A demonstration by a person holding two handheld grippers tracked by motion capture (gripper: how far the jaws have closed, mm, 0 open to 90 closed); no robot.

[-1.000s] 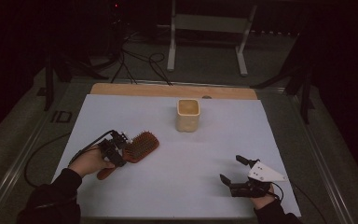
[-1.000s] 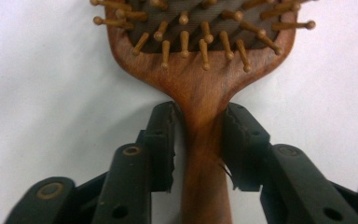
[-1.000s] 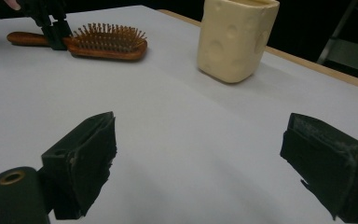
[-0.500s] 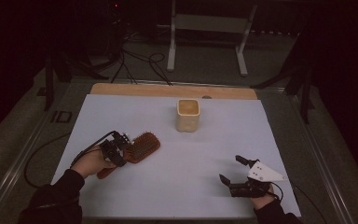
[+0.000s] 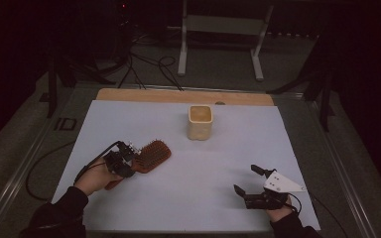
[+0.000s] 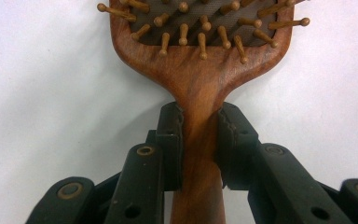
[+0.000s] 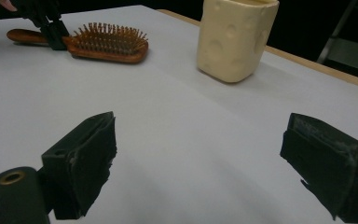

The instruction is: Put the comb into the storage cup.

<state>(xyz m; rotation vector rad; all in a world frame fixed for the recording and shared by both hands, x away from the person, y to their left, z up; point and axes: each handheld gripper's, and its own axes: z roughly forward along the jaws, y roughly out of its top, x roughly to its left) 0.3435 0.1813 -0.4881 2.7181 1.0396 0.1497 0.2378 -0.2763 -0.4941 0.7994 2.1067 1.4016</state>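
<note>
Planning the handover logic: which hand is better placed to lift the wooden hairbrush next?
Left. The left gripper has its jaws closed on the hairbrush at its handle; the right gripper sits open, well apart from it.

I see a dim room: grey floor (image 5: pixel 25 163), cables (image 5: pixel 149 64) upper left, white metal stand (image 5: pixel 221 29) top centre, white tabletop (image 5: pixel 188 198).
</note>
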